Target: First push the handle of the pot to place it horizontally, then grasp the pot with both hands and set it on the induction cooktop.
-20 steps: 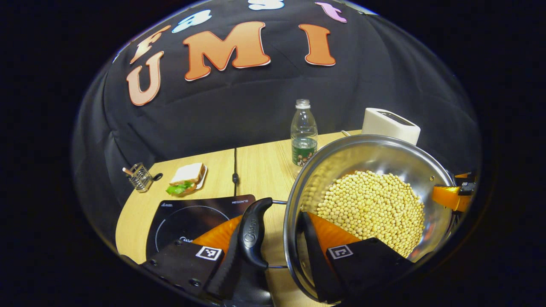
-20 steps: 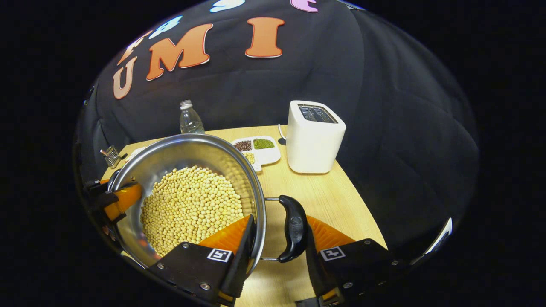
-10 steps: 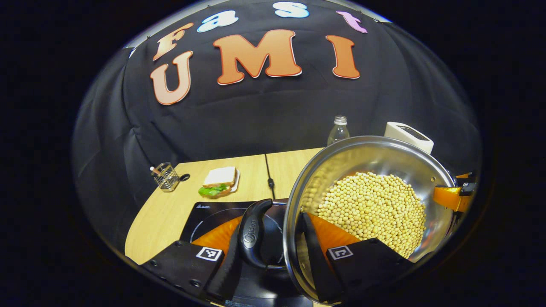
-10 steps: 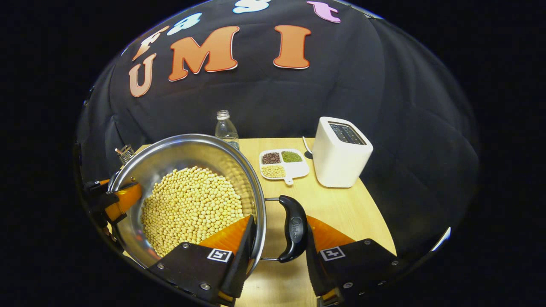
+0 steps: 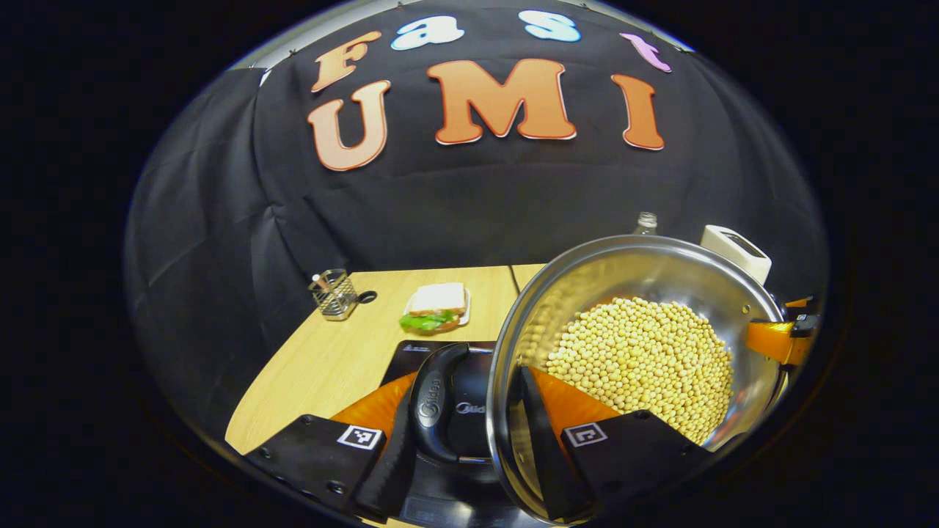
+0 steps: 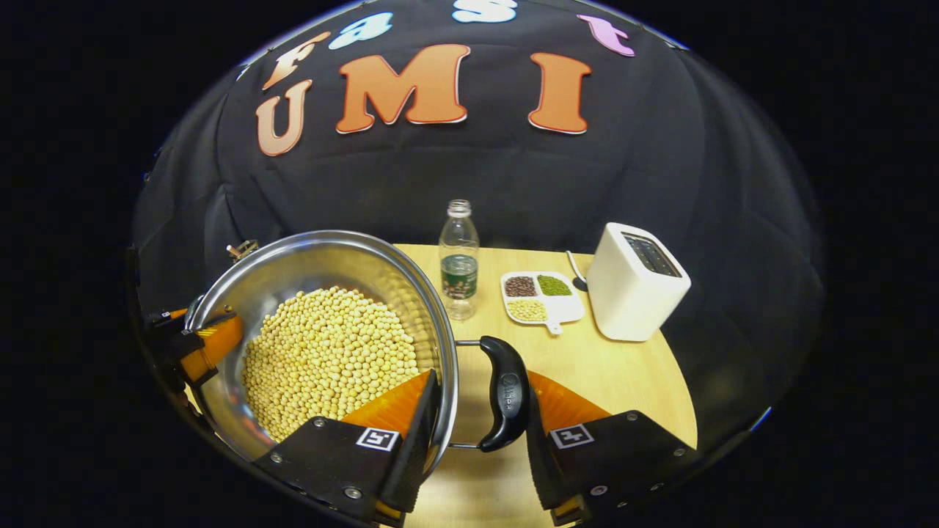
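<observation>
A steel pot (image 5: 623, 268) holding soybeans (image 5: 645, 359) hangs between my two grippers. My left gripper (image 5: 463, 389) is shut on the pot's black left handle (image 5: 431, 403), one finger inside the rim and the other outside the handle. In the right gripper view, my right gripper (image 6: 480, 389) clamps the pot's (image 6: 323, 260) right handle (image 6: 506, 402) and rim the same way. The black induction cooktop (image 5: 411, 353) lies below the left handle and runs under the pot. I cannot tell whether the pot touches it.
A sandwich on a plate (image 5: 436, 308) and a wire holder (image 5: 334, 293) sit behind the cooktop. On the wooden table (image 6: 623, 374), right of the pot, stand a bottle (image 6: 458, 260), a divided dish of beans (image 6: 541, 297) and a white toaster (image 6: 637, 282).
Both grippers have carried the pot to the left. The cooktop, earlier left of the left handle, now lies under it. The bottle and toaster have slid right in both views.
</observation>
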### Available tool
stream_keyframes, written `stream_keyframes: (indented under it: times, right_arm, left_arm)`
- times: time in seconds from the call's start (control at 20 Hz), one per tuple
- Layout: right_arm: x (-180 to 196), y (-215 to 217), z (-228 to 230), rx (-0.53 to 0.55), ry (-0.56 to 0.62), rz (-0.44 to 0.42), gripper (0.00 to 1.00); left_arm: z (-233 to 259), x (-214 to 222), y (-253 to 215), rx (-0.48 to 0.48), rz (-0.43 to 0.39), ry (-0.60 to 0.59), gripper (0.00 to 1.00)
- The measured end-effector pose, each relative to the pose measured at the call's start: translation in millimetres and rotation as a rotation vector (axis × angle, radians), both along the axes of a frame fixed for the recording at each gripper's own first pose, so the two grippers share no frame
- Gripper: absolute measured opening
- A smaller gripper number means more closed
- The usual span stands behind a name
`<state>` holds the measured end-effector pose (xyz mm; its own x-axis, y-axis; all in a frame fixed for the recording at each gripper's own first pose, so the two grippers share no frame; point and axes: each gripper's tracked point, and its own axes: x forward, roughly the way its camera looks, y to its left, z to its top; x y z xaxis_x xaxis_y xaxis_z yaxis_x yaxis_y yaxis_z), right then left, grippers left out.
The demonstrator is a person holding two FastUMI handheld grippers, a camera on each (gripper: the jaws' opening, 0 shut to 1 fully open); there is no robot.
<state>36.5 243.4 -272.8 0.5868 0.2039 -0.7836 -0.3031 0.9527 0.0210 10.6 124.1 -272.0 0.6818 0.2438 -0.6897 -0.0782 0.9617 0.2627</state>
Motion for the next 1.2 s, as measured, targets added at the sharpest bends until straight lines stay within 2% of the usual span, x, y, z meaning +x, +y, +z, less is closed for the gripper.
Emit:
stream_keyframes:
  times: [0.05, 0.1, 0.25, 0.55, 0.65, 0.9, 1.05, 1.1, 1.2]
  right_arm:
    - [-1, 9, 1, 0.004, -0.003, 0.013, 0.60]
    - [-2, 19, 3, 0.009, -0.003, 0.023, 0.60]
    - [-4, 44, 6, 0.017, -0.006, 0.055, 0.60]
    - [-12, 82, 4, 0.037, 0.000, 0.105, 0.61]
    - [-15, 93, -1, 0.043, 0.011, 0.116, 0.61]
    - [-18, 114, -13, 0.042, 0.034, 0.140, 0.61]
    - [-19, 122, -22, 0.035, 0.048, 0.147, 0.61]
    - [-19, 124, -25, 0.033, 0.055, 0.149, 0.61]
    - [-22, 125, -34, 0.029, 0.073, 0.152, 0.61]
  left_arm:
    - [4, -1, 8, 0.005, 0.010, -0.003, 0.78]
    - [7, -4, 17, 0.012, 0.019, -0.007, 0.75]
    - [16, -9, 41, 0.029, 0.048, -0.013, 0.78]
    - [22, -22, 78, 0.058, 0.093, -0.018, 0.72]
    - [21, -26, 89, 0.069, 0.105, -0.014, 0.75]
    - [15, -30, 112, 0.078, 0.129, 0.007, 0.78]
    - [5, -30, 119, 0.076, 0.135, 0.028, 0.72]
    - [1, -30, 120, 0.074, 0.138, 0.036, 0.76]
    - [-3, -31, 121, 0.070, 0.148, 0.055, 0.75]
